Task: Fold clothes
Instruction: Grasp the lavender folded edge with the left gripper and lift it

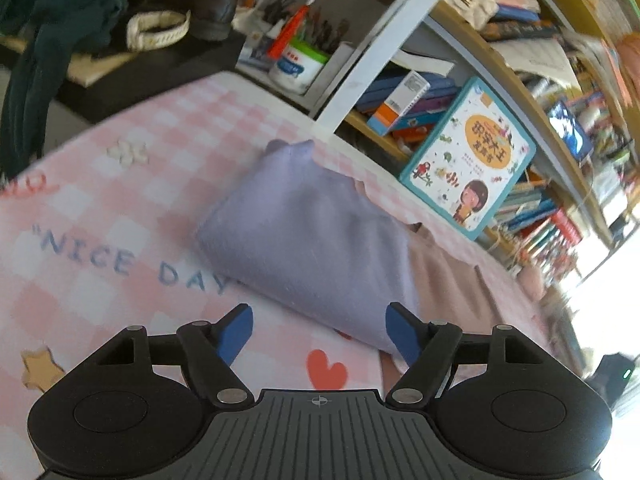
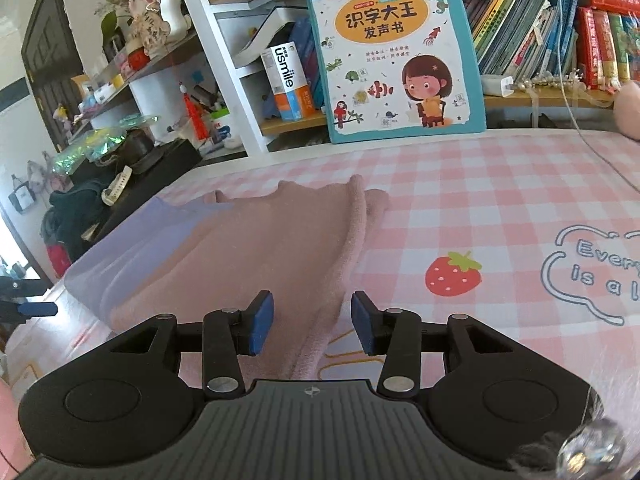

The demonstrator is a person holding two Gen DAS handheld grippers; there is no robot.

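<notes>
Two garments lie stacked on the pink checked sheet (image 1: 120, 184). From the left wrist, the lilac garment (image 1: 304, 236) sits folded into a flat packet on top of the pink garment (image 1: 448, 276), near the sheet's far edge by the bookshelf (image 1: 460, 120). The left gripper (image 1: 318, 330) hangs just short of the packet's near corner with its jaws spread wide and nothing between them. The cloth looks thin, soft and light — it would sag if lifted by one point, so a pinch at a folded edge or corner should serve best.

From the right wrist, the pink garment (image 2: 280, 248) spreads out ahead, fuzzy and thicker, its right edge doubled into a soft ridge; the lilac garment (image 2: 132, 248) covers its left part. The right gripper (image 2: 312, 326) stands partly spread over the near hem, pads clear of the fabric. That doubled edge looks the surest hold — limp, unlikely to slip.
</notes>
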